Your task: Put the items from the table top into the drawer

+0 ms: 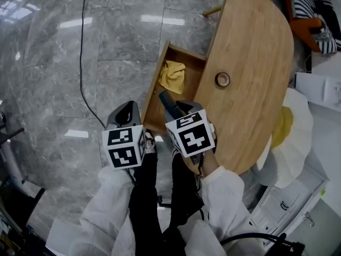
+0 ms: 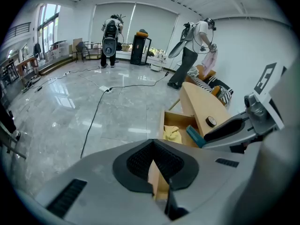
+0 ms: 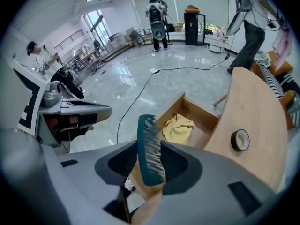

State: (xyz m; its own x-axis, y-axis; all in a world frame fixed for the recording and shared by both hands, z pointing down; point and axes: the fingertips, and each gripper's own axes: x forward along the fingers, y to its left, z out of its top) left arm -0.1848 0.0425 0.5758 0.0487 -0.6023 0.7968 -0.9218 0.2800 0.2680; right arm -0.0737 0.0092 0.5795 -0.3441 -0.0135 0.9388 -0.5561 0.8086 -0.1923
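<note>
Floor [image 1: 53,63] is where we risk dropping the comb [image 3: 149,144], since the right claw [image 3: 150,165] grips it over the front lip of the drawer [image 3: 206,132].

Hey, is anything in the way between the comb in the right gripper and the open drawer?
Nothing visible. The right gripper holds the comb by the near end of the open drawer; the yellow cloth lies farther in, with bare wood beside it.
</note>
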